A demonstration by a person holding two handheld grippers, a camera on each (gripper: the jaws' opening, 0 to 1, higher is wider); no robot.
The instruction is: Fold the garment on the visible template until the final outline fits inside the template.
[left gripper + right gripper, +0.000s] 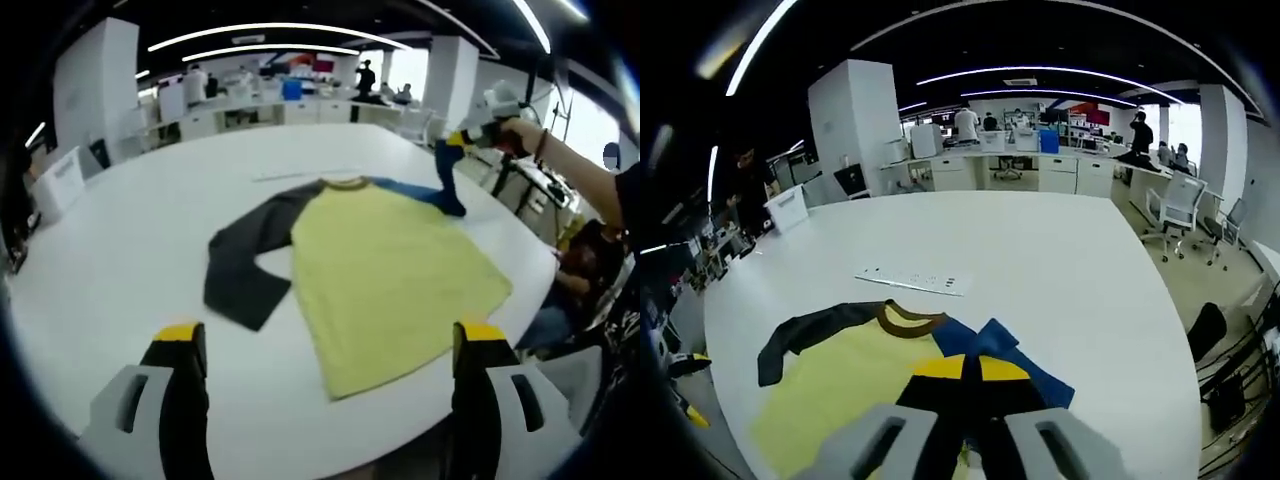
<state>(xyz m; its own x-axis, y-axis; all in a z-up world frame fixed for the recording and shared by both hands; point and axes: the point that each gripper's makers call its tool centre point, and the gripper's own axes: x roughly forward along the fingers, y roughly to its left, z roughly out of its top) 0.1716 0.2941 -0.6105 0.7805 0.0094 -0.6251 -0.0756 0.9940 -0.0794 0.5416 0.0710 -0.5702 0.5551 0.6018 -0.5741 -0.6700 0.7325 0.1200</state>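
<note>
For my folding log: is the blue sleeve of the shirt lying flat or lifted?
Lifted: the right tongs are shut on the blue sleeve, raised above the table.

Open office: white pillar, desks, curved ceiling lights.

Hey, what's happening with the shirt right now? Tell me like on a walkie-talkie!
Left gripper open, above the table. Right gripper shut on blue sleeve, lifting it. Yellow shirt flat, dark sleeve bent. Nothing blocking.

Print on the white strip too small to read; blue sleeve partly behind the right tool.
</note>
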